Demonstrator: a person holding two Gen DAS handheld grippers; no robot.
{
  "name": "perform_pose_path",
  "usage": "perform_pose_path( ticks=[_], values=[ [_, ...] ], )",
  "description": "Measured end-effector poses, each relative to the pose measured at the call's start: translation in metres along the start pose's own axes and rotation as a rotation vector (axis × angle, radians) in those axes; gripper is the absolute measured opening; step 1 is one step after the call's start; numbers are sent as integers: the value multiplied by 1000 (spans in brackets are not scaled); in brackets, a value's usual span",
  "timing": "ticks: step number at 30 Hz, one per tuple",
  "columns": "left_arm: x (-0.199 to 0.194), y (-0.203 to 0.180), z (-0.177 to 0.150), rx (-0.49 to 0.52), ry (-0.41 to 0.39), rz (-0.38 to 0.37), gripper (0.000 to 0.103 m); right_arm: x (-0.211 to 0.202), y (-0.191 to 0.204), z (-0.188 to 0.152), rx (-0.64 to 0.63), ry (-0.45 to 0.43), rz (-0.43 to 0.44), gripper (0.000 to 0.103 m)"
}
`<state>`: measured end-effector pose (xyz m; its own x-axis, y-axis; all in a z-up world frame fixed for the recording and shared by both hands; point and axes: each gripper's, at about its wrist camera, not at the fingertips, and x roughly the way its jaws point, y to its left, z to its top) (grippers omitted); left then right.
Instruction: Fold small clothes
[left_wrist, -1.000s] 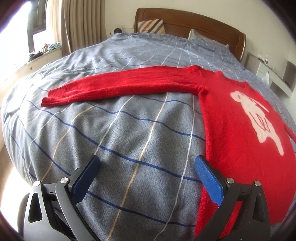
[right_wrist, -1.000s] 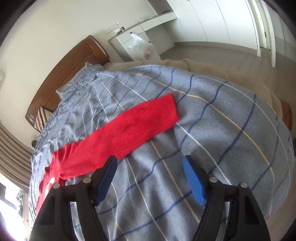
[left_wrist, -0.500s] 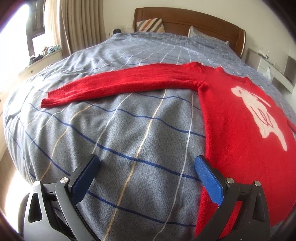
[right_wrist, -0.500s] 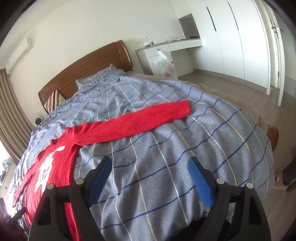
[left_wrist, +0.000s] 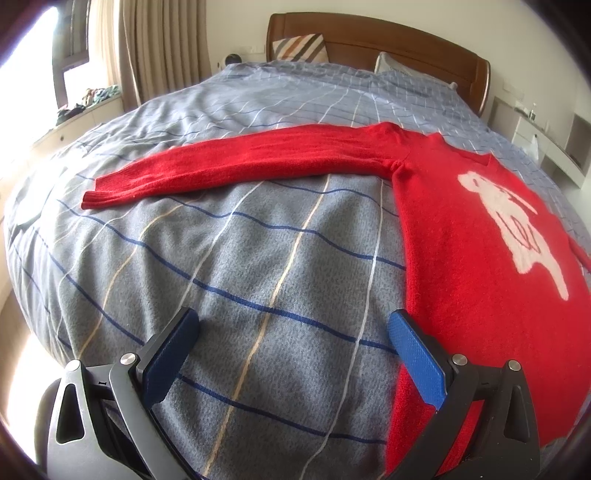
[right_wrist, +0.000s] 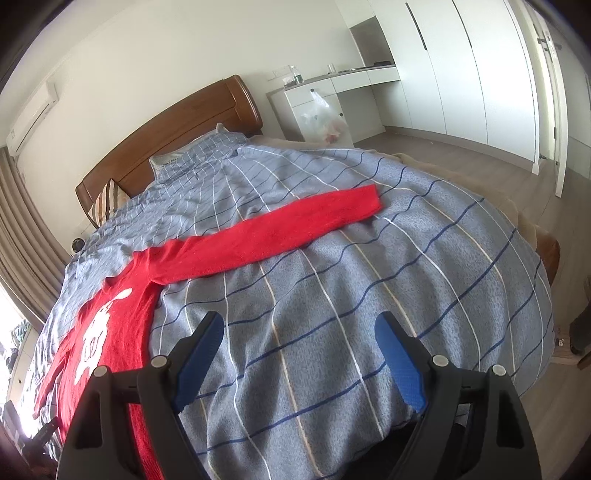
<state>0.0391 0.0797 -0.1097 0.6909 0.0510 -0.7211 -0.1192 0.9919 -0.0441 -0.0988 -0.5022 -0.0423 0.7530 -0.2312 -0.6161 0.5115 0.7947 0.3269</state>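
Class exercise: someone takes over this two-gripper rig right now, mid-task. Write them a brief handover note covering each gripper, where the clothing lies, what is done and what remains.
Left gripper: open, empty, above the blanket beside the red sweater.
Right gripper: open, empty, above the blanket.
Sweater: flat on the bed, white design facing up, one sleeve stretched out to one side, the other sleeve to the opposite side.
Done: sweater spread out.
Left: every fold; none made yet.

Fuzzy red knit sweater (left_wrist: 480, 258) on matt woven blanket (left_wrist: 258, 258); glossy wooden headboard (left_wrist: 388, 40).
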Motion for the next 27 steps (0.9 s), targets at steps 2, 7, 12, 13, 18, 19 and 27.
perform_pose_path(
  ticks=[2,7,12,13,18,19,27],
  values=[
    [-1,1,1,-13,1,-13,103,6,1,10,-5,25,14,83],
    [-2,3,1,-27,2,-21,103,15,-16,67,167,40,180,84],
    [-2,3,1,-20,1,-9,103,69,-54,108,431,199,310,84],
    [-3,3,1,-21,-1,-6,103,80,-63,109,485,219,299,84],
    [-1,4,1,-21,0,9,103,129,-102,90,701,288,270,79],
    [0,4,1,-17,1,13,103,134,-107,89,712,271,269,77],
    [1,-1,0,7,1,34,103,165,-96,113,585,257,214,47]
  ],
)
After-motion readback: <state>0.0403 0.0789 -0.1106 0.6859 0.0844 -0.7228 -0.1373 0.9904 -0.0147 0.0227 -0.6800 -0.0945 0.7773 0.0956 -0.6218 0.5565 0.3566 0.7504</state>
